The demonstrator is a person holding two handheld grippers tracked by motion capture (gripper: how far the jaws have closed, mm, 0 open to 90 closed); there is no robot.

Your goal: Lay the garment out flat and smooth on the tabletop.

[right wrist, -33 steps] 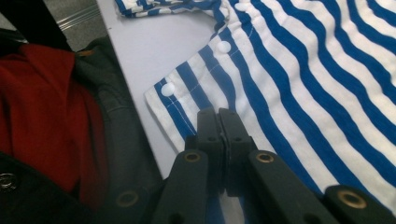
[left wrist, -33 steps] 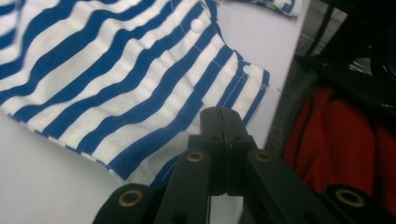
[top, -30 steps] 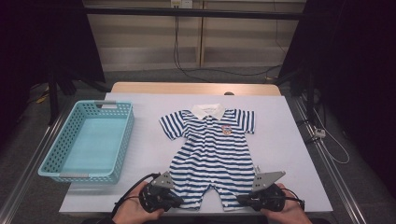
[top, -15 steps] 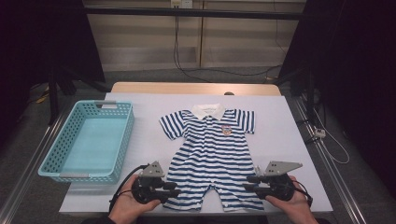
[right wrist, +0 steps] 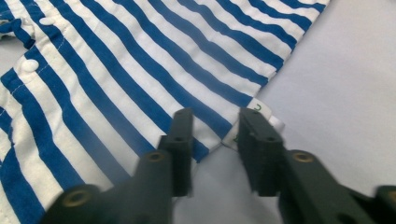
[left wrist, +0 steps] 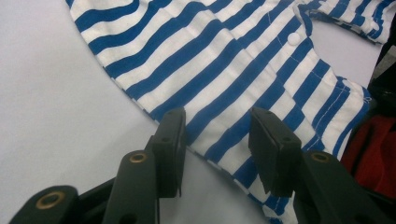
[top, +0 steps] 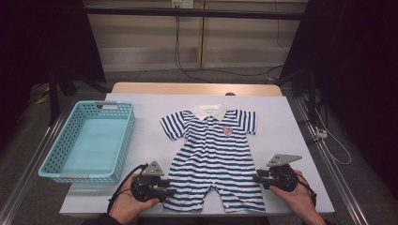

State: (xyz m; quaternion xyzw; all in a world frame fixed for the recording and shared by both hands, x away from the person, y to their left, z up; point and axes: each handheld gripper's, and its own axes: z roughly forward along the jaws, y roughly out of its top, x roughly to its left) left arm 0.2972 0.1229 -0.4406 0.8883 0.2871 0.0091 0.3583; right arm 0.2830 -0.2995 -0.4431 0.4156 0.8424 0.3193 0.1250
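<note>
**Two claws closing in on the leg hems of a striped romper**

A blue-and-white striped cotton baby romper [top: 213,157] with a white collar is lying flat, face up, in the middle of the white table [top: 286,122], collar away from the person and legs toward them. The left claw [top: 170,191] is sitting at the outer edge of the garment's left leg, and the right claw [top: 257,178] at the outer edge of the right leg. In the left gripper view the jaws are standing apart over the striped hem, having just been opening, with cloth lying between them but not pinched. In the right gripper view the jaws are also apart, having just been closing, framing the side seam and its small white care label [right wrist: 256,116] without pressing on it.

The romper looks light, thin and limp, so it will likely sag and fold wherever it is not supported. The doubled, stitched leg hems and side seams seem the firmest places to pinch.

A turquoise perforated plastic basket [top: 56,157] is standing at the table's left side, well apart from the garment. Nothing is lying between the claws and the cloth.
</note>
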